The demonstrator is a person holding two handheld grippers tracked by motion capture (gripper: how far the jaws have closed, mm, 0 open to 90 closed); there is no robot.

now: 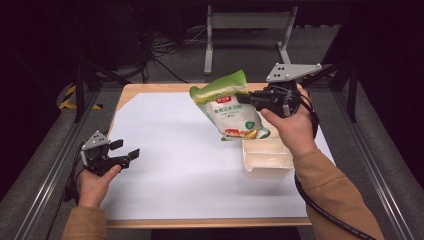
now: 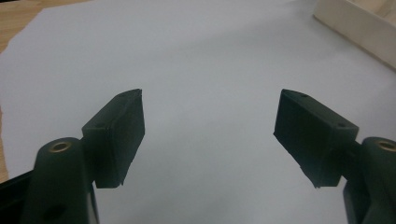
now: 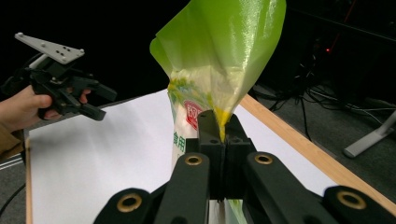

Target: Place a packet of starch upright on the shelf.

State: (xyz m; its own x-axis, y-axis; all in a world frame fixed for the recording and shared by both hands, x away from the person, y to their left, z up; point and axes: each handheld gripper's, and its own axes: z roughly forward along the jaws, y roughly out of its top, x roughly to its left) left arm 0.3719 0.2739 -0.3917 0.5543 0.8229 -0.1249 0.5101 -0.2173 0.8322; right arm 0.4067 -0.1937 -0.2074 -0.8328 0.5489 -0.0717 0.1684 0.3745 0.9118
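item: green snack bag (image 1: 231,105), hanging at one o'clock over the white tray (image 1: 267,159), right gripper (image 1: 255,98) pinching its edge for carrying; left gripper (image 1: 126,152) idling open-jawed at eight o'clock.

On my screen the pouch (image 1: 229,105) looks like thin glossy plastic film, green at the top where it crinkles and shines, and the right gripper (image 3: 219,140) that pinches it has matt black plastic jaws with small brass-coloured rings at the pivots. The left gripper (image 1: 125,151) is of the same matt black plastic and carries a dull grey metal-looking plate. I see a smooth matt white paper sheet (image 1: 170,150) over a pale wooden table (image 1: 131,89), and the tray (image 1: 266,159) seems smooth, slightly translucent cream plastic.
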